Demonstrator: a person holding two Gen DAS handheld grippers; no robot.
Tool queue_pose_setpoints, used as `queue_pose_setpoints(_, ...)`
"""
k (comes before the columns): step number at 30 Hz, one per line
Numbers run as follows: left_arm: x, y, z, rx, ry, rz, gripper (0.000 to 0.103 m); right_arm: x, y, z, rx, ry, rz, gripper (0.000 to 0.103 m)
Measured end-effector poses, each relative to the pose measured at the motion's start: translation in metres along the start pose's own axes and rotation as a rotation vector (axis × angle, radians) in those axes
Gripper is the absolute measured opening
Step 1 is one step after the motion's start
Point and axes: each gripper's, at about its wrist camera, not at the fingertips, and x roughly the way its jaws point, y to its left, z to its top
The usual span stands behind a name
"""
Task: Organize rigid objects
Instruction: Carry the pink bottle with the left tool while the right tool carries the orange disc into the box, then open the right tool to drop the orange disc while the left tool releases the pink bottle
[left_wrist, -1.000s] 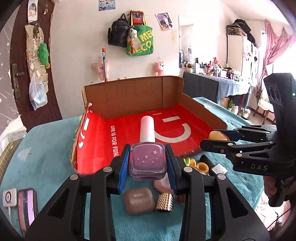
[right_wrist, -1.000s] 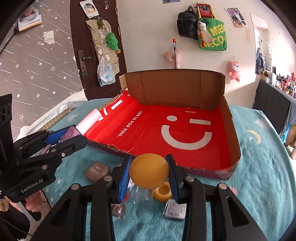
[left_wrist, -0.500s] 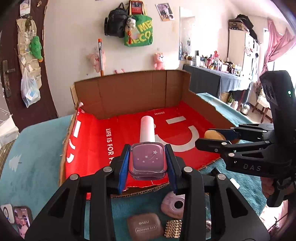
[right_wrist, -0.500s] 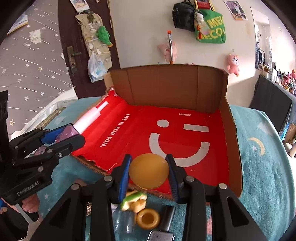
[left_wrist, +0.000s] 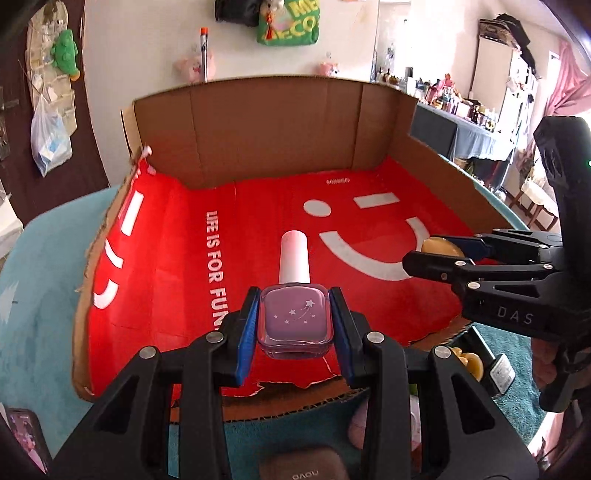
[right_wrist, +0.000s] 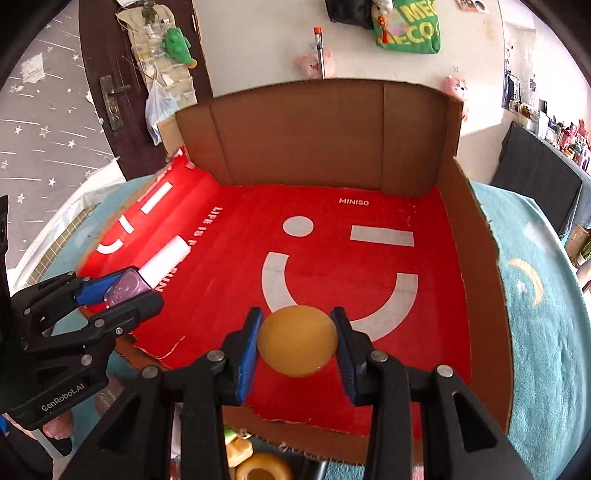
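My left gripper (left_wrist: 295, 325) is shut on a purple nail-polish bottle (left_wrist: 294, 322) with a white cap, held over the front of the red-lined cardboard box (left_wrist: 266, 122). It also shows in the right wrist view (right_wrist: 122, 291) at the left. My right gripper (right_wrist: 297, 339) is shut on a round yellow-orange object (right_wrist: 297, 339), held over the box floor near the front edge. It also shows in the left wrist view (left_wrist: 436, 254) at the right. The box (right_wrist: 317, 133) holds nothing else that I can see.
The box sits on a teal cloth (right_wrist: 535, 332). Small items lie in front of it: a brown case (left_wrist: 303, 467), a pink item (left_wrist: 360, 424), a yellow ring (right_wrist: 264, 469), a small grey device (left_wrist: 502, 371). A phone (left_wrist: 26, 439) lies at the left.
Both grippers have moved forward with their objects, from above the loose items in front of the box to over the box's red floor.
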Motion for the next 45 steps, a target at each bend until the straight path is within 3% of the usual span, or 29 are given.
queue_pose_setpoints(21, 0.037, 0.015, -0.006, -0.037, 0.117, 0.012, 0.034, 0.036, -0.011, 0.006, 0.003, 0.109, -0.073, 0.04)
queue_pose_setpoints(45, 0.039, 0.016, -0.004, -0.039, 0.119, 0.015, 0.035, 0.038, -0.01, 0.007, -0.003, 0.114, -0.078, 0.04)
